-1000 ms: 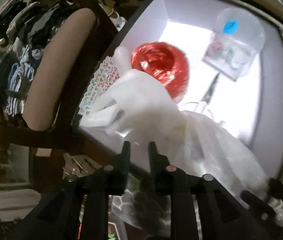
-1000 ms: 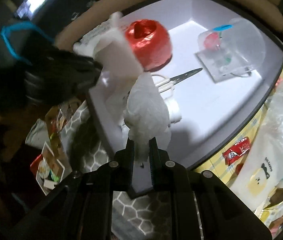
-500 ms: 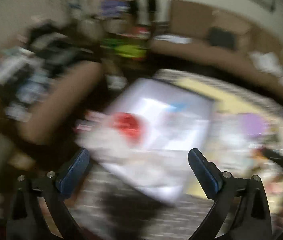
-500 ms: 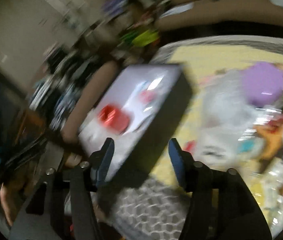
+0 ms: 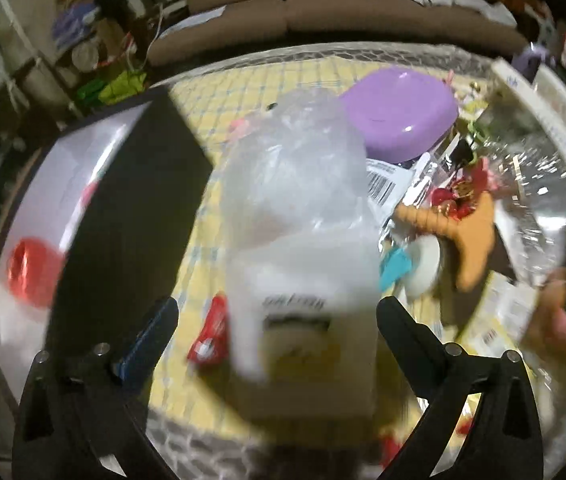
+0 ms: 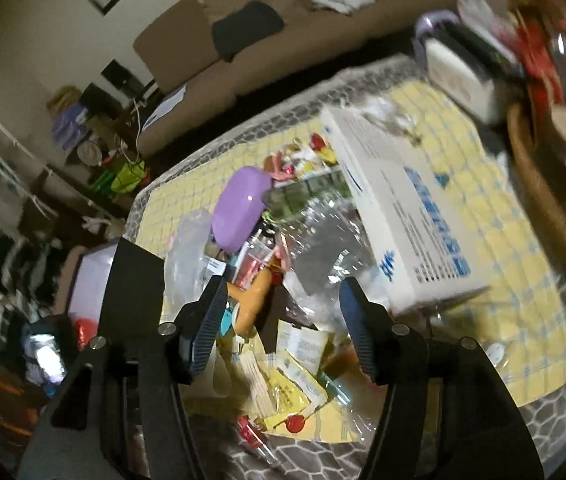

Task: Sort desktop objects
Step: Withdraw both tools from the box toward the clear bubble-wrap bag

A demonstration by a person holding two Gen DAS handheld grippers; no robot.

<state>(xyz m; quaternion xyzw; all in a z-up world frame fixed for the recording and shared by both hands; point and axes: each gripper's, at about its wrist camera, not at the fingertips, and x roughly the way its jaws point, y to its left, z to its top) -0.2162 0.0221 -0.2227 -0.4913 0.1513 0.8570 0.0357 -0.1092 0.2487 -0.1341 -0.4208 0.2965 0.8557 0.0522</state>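
Two hand-held grippers are hanging over a cluttered table spread with a yellow checked cloth (image 5: pixel 219 116).

From the left wrist view, going left to right: a black-walled box with a white inside (image 5: pixel 131 184) is sitting at the left edge of the cloth, and a shiny red spool (image 5: pixel 33 272) is lying inside it, well left of the left gripper (image 5: pixel 277 322). That gripper's jaws are standing wide apart with nothing pressed between the pads. A small red wrapper (image 5: pixel 211 334) is lying on the cloth just inside the left finger. A crumpled clear plastic bag with a yellow printed label (image 5: pixel 299 216) is filling the middle, rising between and beyond the two fingers; blur hides whether it is touching either pad. Further right, a lilac oval plastic case (image 5: pixel 399 110) is resting beyond the bag, and an orange star-shaped toy (image 5: pixel 467 232) is lying among foil and wrappers.

From the right wrist view, the right gripper (image 6: pixel 279 320) is spread about halfway and gripping nothing; the orange toy (image 6: pixel 253 300) is showing just beside its left finger, crinkled clear packaging (image 6: pixel 323 248) is lying beyond the gap, and a white carton with blue print (image 6: pixel 407 216) is sitting to the right, tilted on the pile.
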